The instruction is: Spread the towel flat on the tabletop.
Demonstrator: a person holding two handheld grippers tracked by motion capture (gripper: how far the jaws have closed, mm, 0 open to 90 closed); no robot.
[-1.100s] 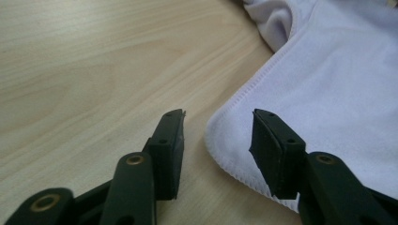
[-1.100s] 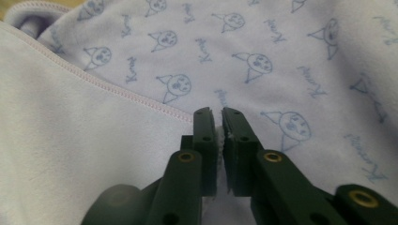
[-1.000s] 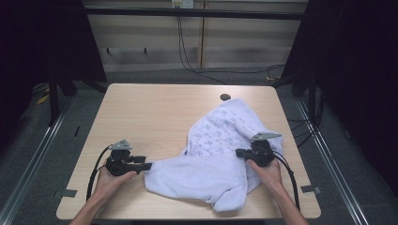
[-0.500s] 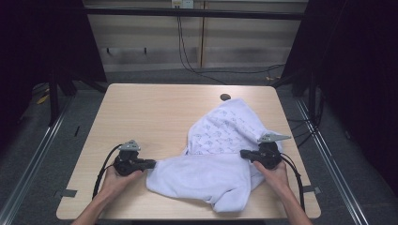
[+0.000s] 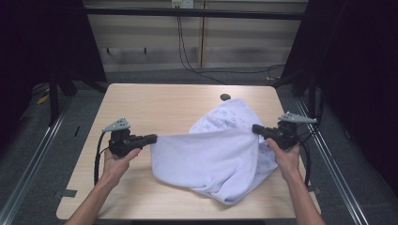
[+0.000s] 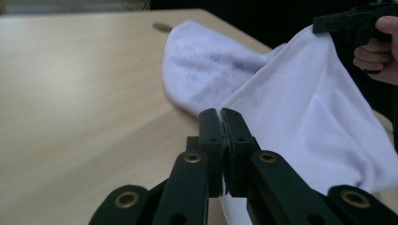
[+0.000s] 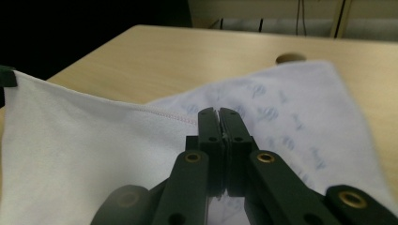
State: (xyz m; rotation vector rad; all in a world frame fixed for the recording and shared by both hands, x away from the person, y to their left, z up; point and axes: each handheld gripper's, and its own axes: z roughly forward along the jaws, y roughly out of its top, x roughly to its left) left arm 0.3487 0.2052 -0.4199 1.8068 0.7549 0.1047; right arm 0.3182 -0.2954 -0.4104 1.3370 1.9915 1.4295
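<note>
White towel (image 5: 211, 154) is pinched at its top edge by both closed grippers, left (image 5: 152, 138), right (image 5: 256, 127); a thin hem hold could be slipped by sag toward counter's near edge.

We cannot read the small blue marks on the white cloth (image 5: 225, 150). The cloth hides part of the table (image 5: 155, 103) under it. Our arms are cut off at the near edge.

— How's the light?
— Even and soft from above; the table (image 5: 155, 101) is bright, the room around it nearly black. Faint shadow lies under the cloth (image 5: 216, 154).
— Sharpness?
— The high view is slightly grainy. Both gripper views are soft, their far background blurred.
</note>
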